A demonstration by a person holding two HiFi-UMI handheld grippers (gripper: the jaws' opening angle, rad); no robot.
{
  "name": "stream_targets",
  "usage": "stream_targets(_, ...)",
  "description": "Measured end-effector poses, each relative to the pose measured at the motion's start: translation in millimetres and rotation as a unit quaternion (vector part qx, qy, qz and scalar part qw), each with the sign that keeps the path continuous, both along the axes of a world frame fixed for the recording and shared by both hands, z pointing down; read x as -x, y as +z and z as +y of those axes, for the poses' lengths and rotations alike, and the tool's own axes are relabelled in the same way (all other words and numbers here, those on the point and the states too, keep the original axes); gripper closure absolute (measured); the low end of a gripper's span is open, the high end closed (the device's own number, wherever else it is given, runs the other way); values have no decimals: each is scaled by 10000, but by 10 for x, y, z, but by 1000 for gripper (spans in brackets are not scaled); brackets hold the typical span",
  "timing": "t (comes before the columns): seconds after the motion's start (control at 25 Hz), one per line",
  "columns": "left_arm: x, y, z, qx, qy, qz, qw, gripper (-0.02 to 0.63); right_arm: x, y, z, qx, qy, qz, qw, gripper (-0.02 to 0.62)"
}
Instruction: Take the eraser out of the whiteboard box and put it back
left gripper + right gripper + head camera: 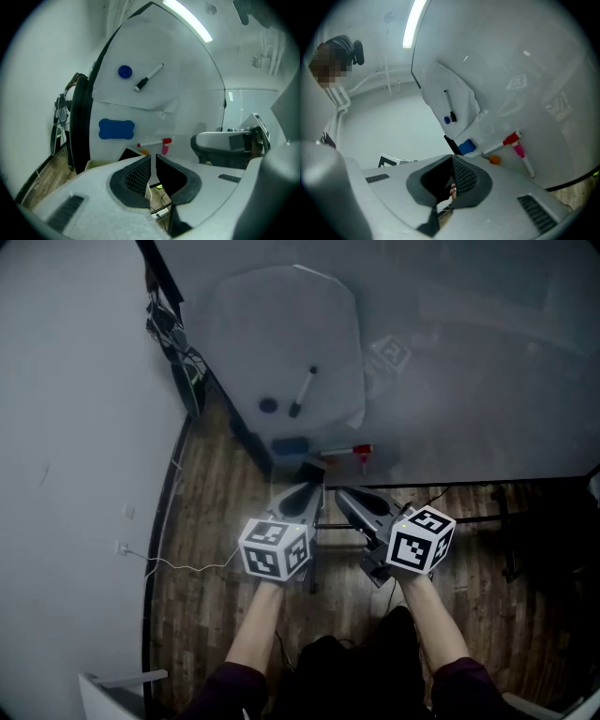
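Observation:
A blue bone-shaped eraser point(289, 445) point(116, 129) point(466, 146) sits flat against the whiteboard point(450, 352) near its lower left corner. No box is clearly visible; a pale box edge point(98, 164) shows just below the eraser in the left gripper view. My left gripper point(311, 486) point(153, 159) points at the board a little below and right of the eraser, jaws shut with nothing between them. My right gripper point(342, 495) point(452, 161) is beside it, also short of the board, with its jaws together and empty. Neither gripper touches the eraser.
A red-capped marker point(347, 452) point(153, 141), a pink marker point(521, 157) and an orange magnet point(494, 160) sit right of the eraser. A white sheet point(281, 343) carries a black marker point(302, 392) and a blue magnet point(268, 405). Cables point(173, 334) hang at the board's left edge over wooden floor point(216, 521).

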State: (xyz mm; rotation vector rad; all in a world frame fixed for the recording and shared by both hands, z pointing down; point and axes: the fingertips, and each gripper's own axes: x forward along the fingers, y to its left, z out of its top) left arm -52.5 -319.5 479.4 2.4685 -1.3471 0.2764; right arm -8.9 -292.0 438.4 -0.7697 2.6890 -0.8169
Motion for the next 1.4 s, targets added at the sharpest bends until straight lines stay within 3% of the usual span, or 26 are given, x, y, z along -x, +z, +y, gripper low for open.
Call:
stream_targets(0.2, 49, 93, -164, -149, -323, -364, 9987, 588, -46, 96, -131, 78, -102, -81, 9999, 592)
stream_targets(0.36, 44, 146, -261, -168, -439, -542, 9974, 495, -56, 161, -212, 99, -188, -81, 9997, 592)
stream_targets(0.52, 72, 194, -343, -301, -681, -1046, 9917, 431, -75, 213, -254, 191, -281, -166, 9993, 592)
stream_targets(0.76, 79, 299, -423, -348, -867, -1692, 9811, 373, -117, 251, -270, 235, -361, -227, 9988, 592)
stream_targets(1.04, 39, 354, -550, -329, -947, -2091, 9727, 357, -233, 272, -276, 240, -330, -232, 9989, 592)
stream_targets(1.4, 66, 401, -638, -322, -1102, -2280, 9669, 359, -331, 329, -311, 305, -259, -266, 9988, 592)
